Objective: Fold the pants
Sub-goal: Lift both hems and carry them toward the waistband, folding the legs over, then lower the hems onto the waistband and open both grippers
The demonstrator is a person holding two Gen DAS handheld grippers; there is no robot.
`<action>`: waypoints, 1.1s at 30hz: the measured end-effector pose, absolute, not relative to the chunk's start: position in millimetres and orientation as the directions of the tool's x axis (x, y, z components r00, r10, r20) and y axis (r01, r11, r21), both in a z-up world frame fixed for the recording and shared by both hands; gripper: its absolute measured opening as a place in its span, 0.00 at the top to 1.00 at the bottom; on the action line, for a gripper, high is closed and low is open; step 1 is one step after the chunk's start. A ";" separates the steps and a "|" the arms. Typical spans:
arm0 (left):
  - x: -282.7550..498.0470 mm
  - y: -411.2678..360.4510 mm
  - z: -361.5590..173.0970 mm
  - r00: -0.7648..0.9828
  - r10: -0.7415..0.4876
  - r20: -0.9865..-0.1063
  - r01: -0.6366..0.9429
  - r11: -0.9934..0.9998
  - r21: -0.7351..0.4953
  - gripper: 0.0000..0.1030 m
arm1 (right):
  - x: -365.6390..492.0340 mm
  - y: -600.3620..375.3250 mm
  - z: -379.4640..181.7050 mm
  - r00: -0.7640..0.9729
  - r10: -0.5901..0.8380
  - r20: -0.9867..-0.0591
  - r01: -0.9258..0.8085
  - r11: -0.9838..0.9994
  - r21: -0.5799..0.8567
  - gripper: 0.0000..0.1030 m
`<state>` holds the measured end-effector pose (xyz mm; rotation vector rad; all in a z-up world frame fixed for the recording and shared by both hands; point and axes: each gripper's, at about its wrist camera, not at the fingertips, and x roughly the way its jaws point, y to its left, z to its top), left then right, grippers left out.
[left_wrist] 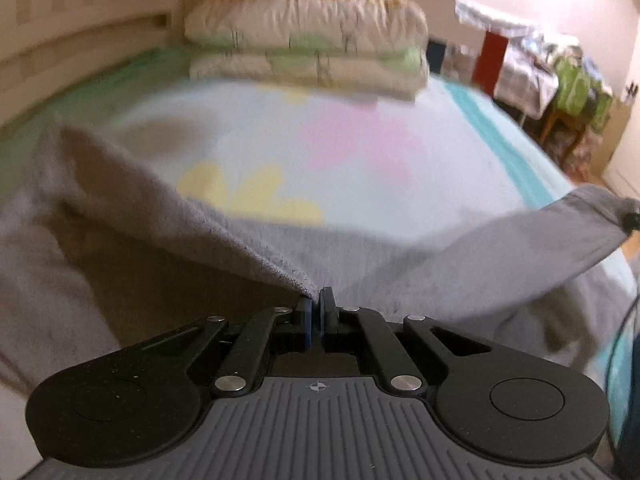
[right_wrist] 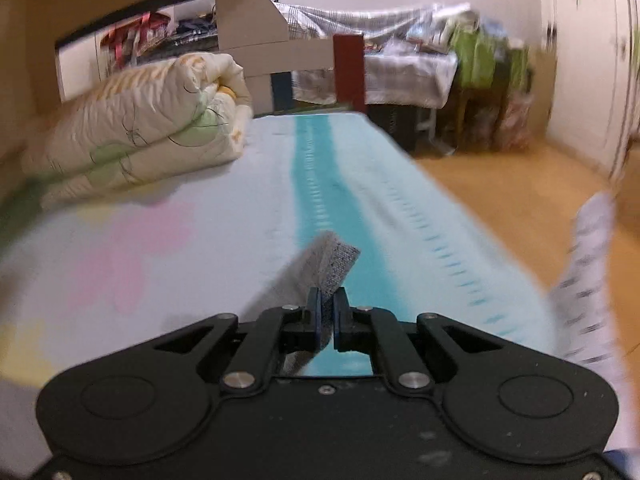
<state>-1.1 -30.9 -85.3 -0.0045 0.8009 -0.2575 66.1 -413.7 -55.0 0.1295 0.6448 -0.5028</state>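
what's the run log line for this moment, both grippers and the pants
left gripper: shut on grey pants | right gripper: shut on pants corner | pants: lifted off bed sheet | fold: not yet done

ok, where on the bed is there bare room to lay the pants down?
Free: the sheet between the grey pants and the folded quilt, out to the teal stripe. Crowded: the head end under the quilt. Both grippers, left and right, pinch pants fabric.
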 end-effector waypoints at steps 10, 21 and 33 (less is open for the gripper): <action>-2.4 -38.3 -106.7 0.625 -0.222 -0.748 0.234 0.968 -0.093 0.97 | 48.5 -406.2 -127.9 0.478 -0.459 -0.749 0.439 0.863 -0.249 0.94; -25.8 -55.7 -131.4 0.571 -0.238 -0.785 0.279 0.956 -0.087 0.96 | 44.0 -409.7 -121.6 0.393 -0.504 -0.769 0.434 0.839 -0.329 0.94; -22.9 -57.8 -138.0 0.535 -0.236 -0.811 0.333 0.942 -0.054 0.95 | 61.9 -399.2 -148.1 0.266 -0.569 -0.778 0.334 0.812 -0.479 0.90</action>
